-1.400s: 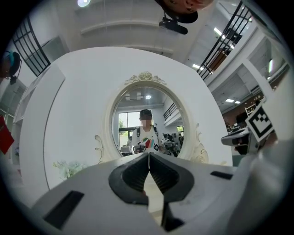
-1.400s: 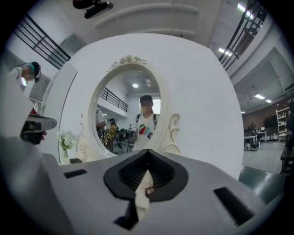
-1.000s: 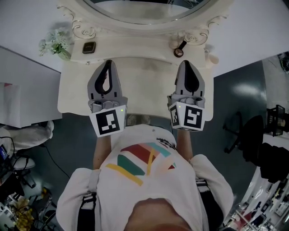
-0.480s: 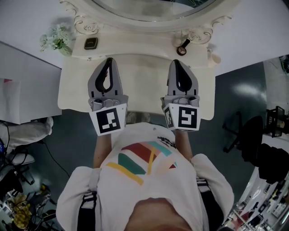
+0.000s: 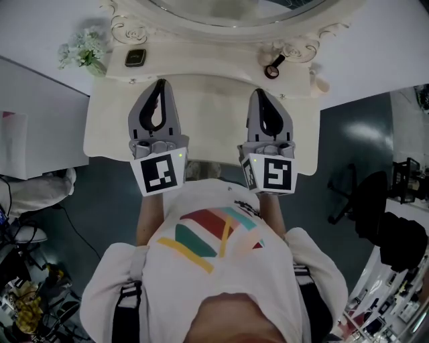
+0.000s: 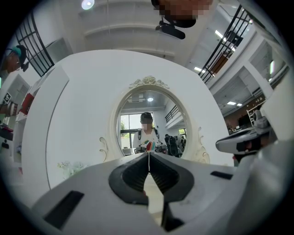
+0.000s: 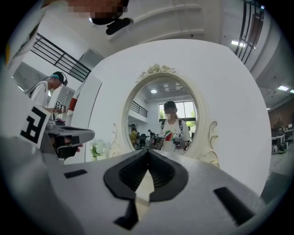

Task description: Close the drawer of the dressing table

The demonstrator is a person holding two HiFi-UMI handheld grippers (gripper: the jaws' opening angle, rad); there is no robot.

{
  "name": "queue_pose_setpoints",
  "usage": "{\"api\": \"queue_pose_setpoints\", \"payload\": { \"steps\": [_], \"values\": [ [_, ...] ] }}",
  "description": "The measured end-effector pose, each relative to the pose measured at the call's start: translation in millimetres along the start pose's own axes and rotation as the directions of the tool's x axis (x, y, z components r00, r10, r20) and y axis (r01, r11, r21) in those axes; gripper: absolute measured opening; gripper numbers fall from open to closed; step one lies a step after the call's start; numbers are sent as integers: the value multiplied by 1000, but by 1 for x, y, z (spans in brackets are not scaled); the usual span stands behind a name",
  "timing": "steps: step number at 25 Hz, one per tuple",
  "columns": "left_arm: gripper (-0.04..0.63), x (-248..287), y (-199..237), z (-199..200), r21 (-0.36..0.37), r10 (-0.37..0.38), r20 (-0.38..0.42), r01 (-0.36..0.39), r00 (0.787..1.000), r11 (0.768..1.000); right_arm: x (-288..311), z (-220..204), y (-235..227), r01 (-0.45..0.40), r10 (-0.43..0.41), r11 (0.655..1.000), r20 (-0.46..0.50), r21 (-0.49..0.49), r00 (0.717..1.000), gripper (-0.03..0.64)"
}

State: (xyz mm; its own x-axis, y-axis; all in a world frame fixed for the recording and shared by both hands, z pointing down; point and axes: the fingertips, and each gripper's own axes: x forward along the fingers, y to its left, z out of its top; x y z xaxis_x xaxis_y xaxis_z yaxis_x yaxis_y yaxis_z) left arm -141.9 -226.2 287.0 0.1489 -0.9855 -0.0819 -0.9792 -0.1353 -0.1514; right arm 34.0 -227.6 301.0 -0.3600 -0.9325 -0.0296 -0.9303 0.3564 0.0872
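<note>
Right gripper (image 5: pixel 261 95) has slid left since a second ago, closer to the left gripper (image 5: pixel 159 84).

Both grippers lie level over the cream dressing table (image 5: pixel 209 117), pointing at the far oval mirror (image 5: pixel 228 10). Each pair of jaws is pressed together with nothing between them. The table stands directly ahead of the person, its near edge under the marker cubes. The drawer along that edge cannot be made out. White flowers (image 5: pixel 82 55) stand at the far left corner.
</note>
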Motion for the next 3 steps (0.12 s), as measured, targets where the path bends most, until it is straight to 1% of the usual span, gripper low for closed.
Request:
{"api": "queue_pose_setpoints", "payload": {
  "steps": [3],
  "values": [
    [8, 0, 2, -3, -9, -3, 1, 3, 1000, 1000, 1, 0, 7, -12, 12, 1000, -1, -13, 1000, 0]
  ]
}}
